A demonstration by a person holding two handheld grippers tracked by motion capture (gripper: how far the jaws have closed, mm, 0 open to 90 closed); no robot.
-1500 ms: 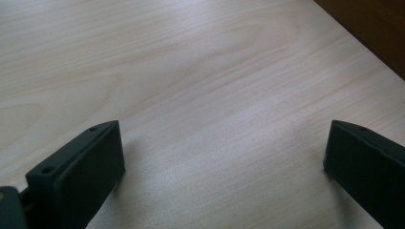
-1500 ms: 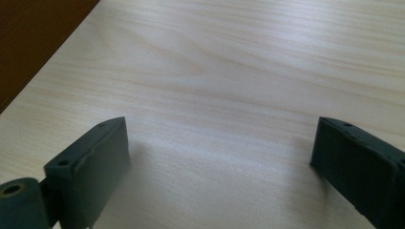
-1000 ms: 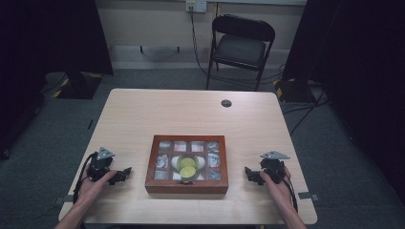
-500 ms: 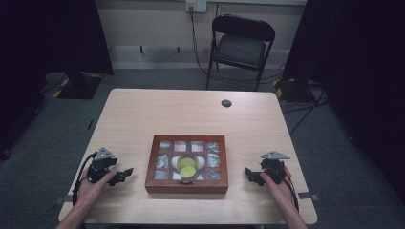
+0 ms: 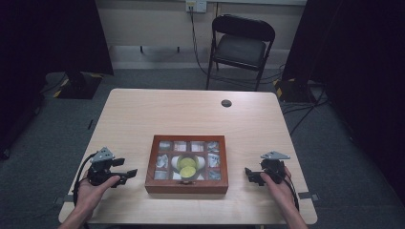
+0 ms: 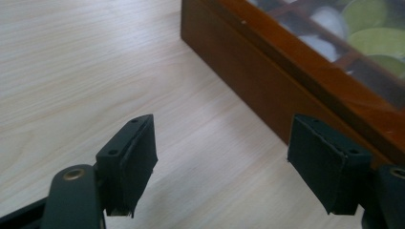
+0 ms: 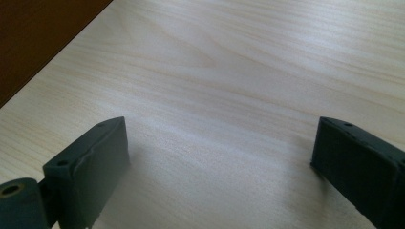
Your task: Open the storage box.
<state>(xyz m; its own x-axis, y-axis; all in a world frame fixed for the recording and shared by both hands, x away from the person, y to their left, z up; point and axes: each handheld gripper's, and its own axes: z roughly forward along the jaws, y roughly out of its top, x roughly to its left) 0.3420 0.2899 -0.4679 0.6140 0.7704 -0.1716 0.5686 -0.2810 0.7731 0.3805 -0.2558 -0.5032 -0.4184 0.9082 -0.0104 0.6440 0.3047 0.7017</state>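
Wooden box [image 5: 186, 183] between both tools, left tool [image 5: 125, 172] narrowing, empty, right tool [image 5: 249, 173] wide, empty

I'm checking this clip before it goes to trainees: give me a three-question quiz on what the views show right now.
1. True or false: the left gripper has something clamped between its pads.
2. What sits between the two grippers on the table?
A. a stack of plates
B. a wooden box with a glass lid
C. a laptop
3. Which piece of furniture stands beyond the table's far edge?

Key:
1. False; its jaws have just been closing, yet stand apart over bare tabletop.
2. B, the wooden box, with the right gripper at its other side.
3. A black folding chair.
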